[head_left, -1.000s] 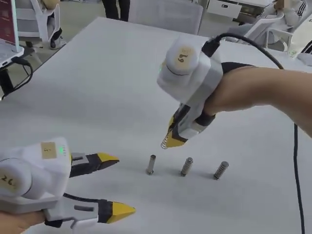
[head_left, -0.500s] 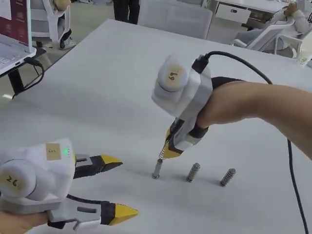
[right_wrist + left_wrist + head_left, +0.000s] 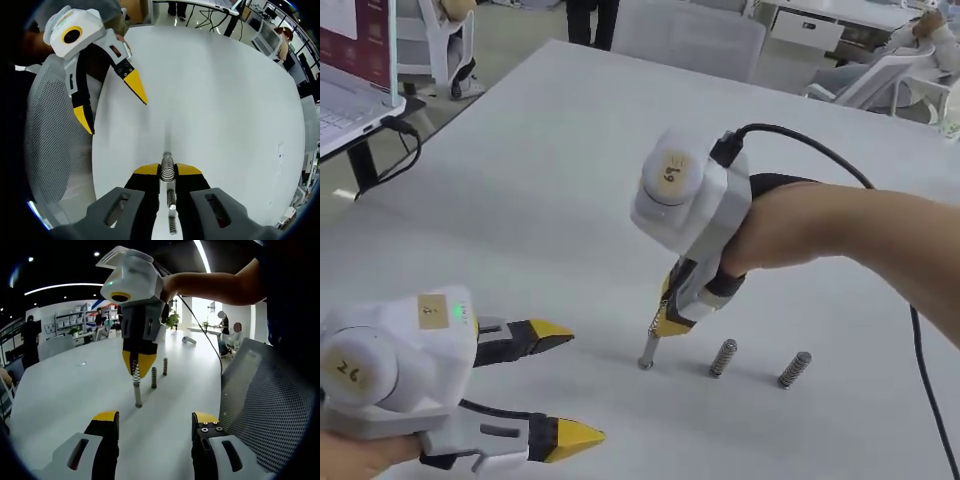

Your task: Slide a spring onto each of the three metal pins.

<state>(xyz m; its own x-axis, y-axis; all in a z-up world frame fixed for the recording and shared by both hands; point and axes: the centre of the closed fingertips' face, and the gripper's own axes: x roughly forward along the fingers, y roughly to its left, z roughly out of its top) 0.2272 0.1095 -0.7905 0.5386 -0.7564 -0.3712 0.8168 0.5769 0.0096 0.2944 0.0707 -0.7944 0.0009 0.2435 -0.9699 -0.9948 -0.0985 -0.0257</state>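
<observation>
Having been lowered in the last second, the spring point(image 3: 135, 373), clenched in the right hand-held gripper point(image 3: 669, 322), is now met with the top of the last bare pin point(image 3: 647, 353). The middle pin point(image 3: 723, 357) and end pin point(image 3: 794, 369) are already sprung. The left hand-held gripper point(image 3: 582, 385) is held released nearby.

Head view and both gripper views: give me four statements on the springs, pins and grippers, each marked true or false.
1. The right gripper is shut on a spring. True.
2. All three pins carry springs down to the table. False: in the head view, the middle pin and the right-hand pin are sleeved, but the left-hand pin is bare along its lower part.
3. The left gripper is open and holds nothing. True.
4. The left gripper touches the left-hand pin. False: it is apart from it, off to the side.
</observation>
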